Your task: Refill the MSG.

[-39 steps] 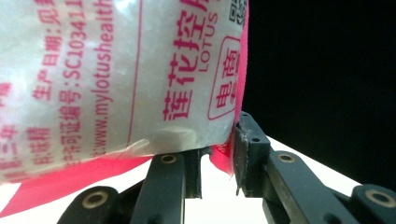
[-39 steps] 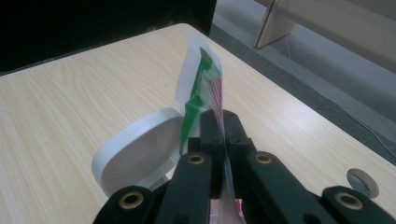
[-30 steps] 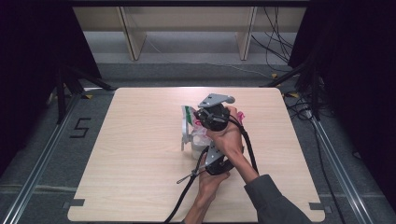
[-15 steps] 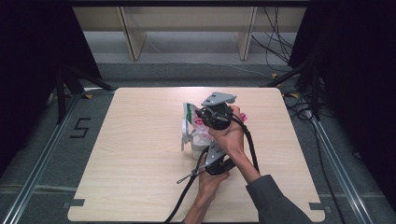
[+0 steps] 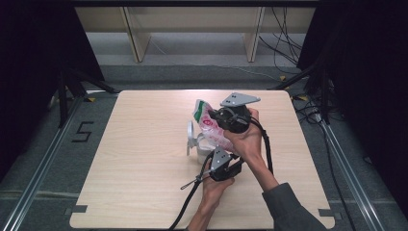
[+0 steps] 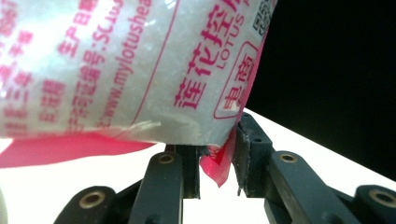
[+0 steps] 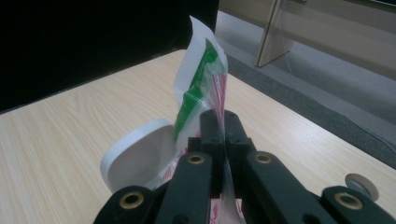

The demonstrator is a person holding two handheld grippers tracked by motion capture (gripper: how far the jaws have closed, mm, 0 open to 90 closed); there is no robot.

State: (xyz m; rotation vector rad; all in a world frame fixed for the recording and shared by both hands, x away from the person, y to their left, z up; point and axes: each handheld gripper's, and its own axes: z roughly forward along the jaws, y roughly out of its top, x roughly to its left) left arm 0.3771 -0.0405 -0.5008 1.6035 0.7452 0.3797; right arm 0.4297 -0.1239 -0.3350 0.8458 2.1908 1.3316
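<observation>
The right gripper (image 5: 222, 117), at centre frame in the high view, is pinching the upper edge of the plastic bag (image 5: 208, 121) with its jaws pressed together. The left gripper (image 5: 215, 155), just below it, is standing partly spread, its jaws gripping the bag's lower pink corner. Both forearms are entering from the bottom edge, hands stacked closely. The bag is hanging over a white lidded container (image 5: 196, 142) on the table (image 5: 144, 159).
</observation>
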